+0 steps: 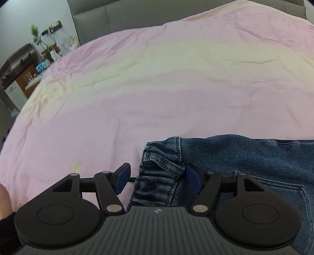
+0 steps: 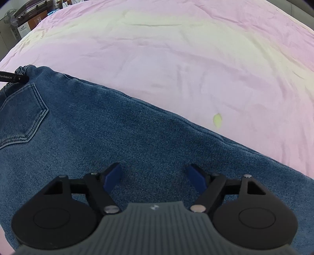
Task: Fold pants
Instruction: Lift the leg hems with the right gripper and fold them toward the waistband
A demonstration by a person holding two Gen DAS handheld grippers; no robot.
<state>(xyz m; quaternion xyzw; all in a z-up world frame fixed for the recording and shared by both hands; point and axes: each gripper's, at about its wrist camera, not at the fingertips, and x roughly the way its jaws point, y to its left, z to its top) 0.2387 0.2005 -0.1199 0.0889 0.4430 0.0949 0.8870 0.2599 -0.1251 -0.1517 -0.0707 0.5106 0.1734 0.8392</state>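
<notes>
The pants (image 2: 109, 125), blue denim, lie flat on a bed covered by a pink sheet (image 1: 157, 94); the sheet is creased and carries pale yellowish patches, one small patch (image 2: 217, 119) lying just beside the far edge of the denim in the right wrist view. A back pocket (image 2: 21, 111) faces upward, so the garment lies seat side up.

The left tongs (image 1: 157, 177) hang at the waistband (image 1: 157, 172) end of the pants; the jaws stand released, the bunched waistband between them; the right blue pad (image 1: 193, 179) sits at the fabric's edge, the left pad (image 1: 122, 179) stands apart from it over bare sheet; whether the right pad actually presses the cloth cannot be told from this angle. The same tongs show as a dark tip (image 2: 13, 78) at the waistband in the right wrist view.

The right tongs (image 2: 155, 179) are poised over the leg section of the pants, jaws released and wide; the blue pads (image 2: 112, 176) appear to hover close above flat denim with no fold gathered between them.

A grey headboard (image 1: 94, 17) stands at the far end of the bed; a cluttered cabinet (image 1: 29, 68) with a small plant (image 1: 34, 30) stands beside the bed at left. Part of a hand (image 1: 4, 202) in a dark sleeve shows at the left edge of the left wrist view.
</notes>
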